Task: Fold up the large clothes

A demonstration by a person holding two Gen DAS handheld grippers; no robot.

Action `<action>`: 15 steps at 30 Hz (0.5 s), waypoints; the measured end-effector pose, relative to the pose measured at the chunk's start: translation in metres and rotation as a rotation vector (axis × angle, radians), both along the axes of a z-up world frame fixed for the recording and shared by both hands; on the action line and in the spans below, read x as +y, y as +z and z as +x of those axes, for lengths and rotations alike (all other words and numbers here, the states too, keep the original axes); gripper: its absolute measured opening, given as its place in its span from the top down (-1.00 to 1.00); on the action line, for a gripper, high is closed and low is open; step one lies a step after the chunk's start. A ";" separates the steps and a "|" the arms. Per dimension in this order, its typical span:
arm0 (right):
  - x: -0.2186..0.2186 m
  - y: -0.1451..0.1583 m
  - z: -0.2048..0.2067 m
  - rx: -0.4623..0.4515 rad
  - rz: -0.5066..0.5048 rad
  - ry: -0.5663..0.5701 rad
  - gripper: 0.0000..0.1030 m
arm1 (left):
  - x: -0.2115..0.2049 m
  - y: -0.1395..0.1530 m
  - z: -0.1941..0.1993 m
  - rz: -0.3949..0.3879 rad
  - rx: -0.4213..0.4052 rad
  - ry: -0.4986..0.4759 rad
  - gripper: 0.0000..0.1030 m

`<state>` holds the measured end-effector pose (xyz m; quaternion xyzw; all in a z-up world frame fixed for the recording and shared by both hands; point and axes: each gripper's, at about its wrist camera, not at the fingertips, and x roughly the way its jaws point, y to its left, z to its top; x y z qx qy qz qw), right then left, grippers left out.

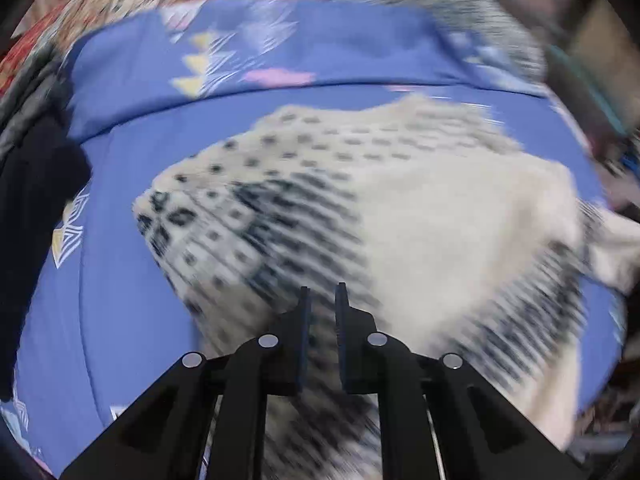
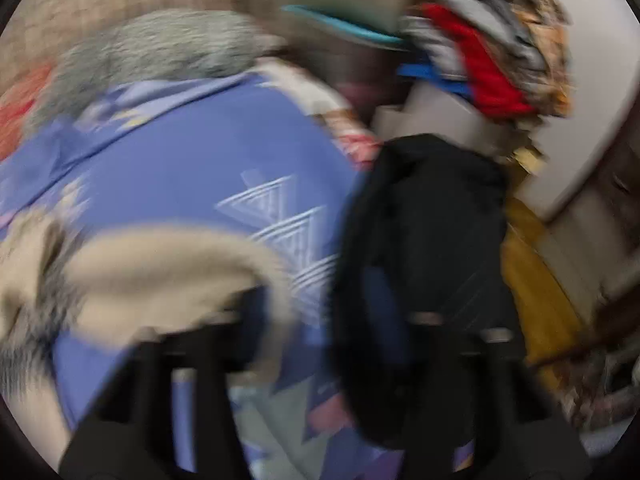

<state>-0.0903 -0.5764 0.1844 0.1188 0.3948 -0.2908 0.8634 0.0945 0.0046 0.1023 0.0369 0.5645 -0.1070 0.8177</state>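
Honestly, both views are smeared by motion, so I read them with care. My left tool (image 1: 323, 292) hangs over the cream sweater (image 1: 400, 216), which lies spread on the blue bedspread (image 1: 120, 280) of the bed; its jaws stand a little apart with nothing between them, released. The sweater has a dark dotted and striped knit pattern across one side and plain cream across the rest.

My right tool (image 2: 320, 320) is too blurred for me to tell whether it is parted or clenched. A fold of the same cream knit lies just beside its left finger, but I cannot tell if it is gripped or merely near. A black garment (image 2: 424, 232) sits to its right at the bed's edge, and a grey fluffy item (image 2: 160, 44) lies further back.

I judge the sweater to be thick, soft and limp: light enough to lift, but it will sag and stretch, and a pinch on one layer may drag. I would take it at a firm edge such as the hem or shoulder seam, gathering a good bite of knit, both tools well apart.
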 end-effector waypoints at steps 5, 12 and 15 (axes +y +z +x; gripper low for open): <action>0.121 -0.007 0.052 -0.157 0.221 0.413 -0.06 | 0.048 -0.039 0.046 -0.007 0.063 0.128 0.32; 0.239 -0.091 0.127 0.016 0.363 0.562 -0.02 | 0.069 -0.046 0.073 0.000 0.013 0.174 0.39; 0.241 -0.115 0.134 0.078 0.399 0.567 0.84 | 0.078 -0.049 0.084 -0.010 0.029 0.207 0.47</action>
